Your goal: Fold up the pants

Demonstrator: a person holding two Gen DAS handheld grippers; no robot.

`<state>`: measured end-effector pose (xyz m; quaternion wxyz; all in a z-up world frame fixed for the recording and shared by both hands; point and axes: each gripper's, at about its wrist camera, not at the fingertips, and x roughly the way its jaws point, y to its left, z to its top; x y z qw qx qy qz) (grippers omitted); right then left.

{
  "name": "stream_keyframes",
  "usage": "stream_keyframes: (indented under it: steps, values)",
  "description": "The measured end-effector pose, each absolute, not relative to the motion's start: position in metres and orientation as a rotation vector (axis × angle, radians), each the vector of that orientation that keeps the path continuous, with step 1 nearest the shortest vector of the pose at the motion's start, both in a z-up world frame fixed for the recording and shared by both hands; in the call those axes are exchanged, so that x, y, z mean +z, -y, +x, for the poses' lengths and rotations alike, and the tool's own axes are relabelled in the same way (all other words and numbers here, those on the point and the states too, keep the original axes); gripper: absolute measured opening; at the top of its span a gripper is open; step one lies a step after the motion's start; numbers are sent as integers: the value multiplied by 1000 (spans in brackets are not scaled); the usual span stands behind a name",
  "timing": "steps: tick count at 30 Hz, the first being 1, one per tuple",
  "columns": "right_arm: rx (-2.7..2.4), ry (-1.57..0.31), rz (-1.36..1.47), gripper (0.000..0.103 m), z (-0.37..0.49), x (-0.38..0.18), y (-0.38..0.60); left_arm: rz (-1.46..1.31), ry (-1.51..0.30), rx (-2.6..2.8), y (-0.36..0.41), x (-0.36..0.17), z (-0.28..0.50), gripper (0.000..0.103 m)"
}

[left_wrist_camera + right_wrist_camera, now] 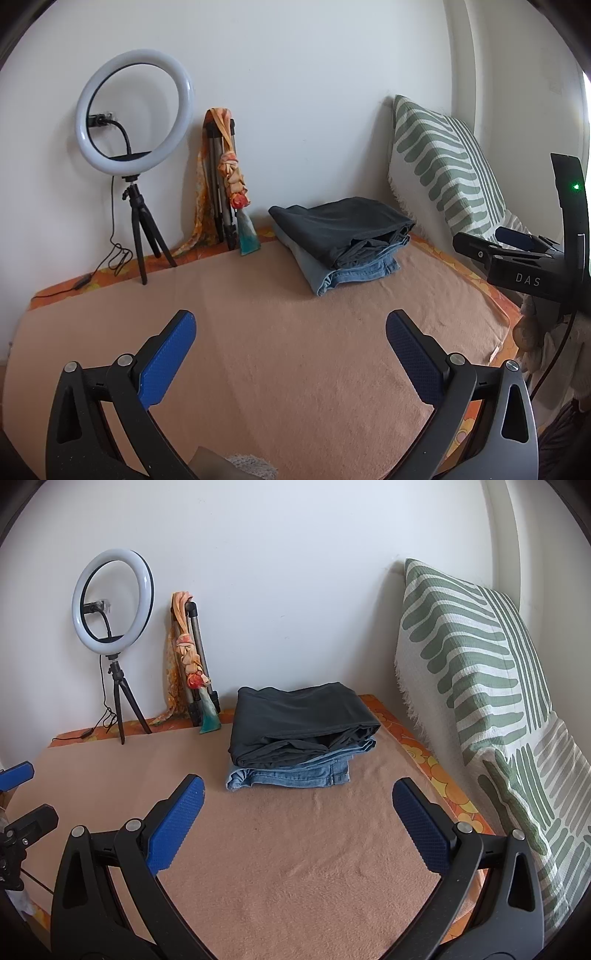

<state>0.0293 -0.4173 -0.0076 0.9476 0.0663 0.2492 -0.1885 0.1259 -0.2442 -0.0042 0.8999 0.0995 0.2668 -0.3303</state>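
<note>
Folded dark grey pants point(340, 225) point(299, 716) lie on top of folded blue jeans point(351, 271) point(291, 773), stacked at the back of a peach blanket point(277, 350) point(295, 849). My left gripper point(290, 328) is open and empty, held above the blanket in front of the stack. My right gripper point(297, 794) is open and empty, just in front of the stack. The right gripper also shows at the right edge of the left wrist view point(517, 254). The left gripper shows at the left edge of the right wrist view point(14, 775).
A ring light on a tripod point(135, 110) point(112, 598) stands at the back left, its cable trailing on the bed. A folded tripod wrapped in an orange scarf point(225, 177) point(190, 657) leans on the wall. A green striped pillow point(443, 166) point(480, 672) stands at the right.
</note>
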Motion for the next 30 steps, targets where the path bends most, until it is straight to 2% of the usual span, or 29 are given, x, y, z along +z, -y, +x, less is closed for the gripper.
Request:
stream_keyframes:
  steps: [30]
  values:
    - [-373, -519, 126, 103, 32, -16, 415, 194, -581, -689, 243, -10, 129, 102]
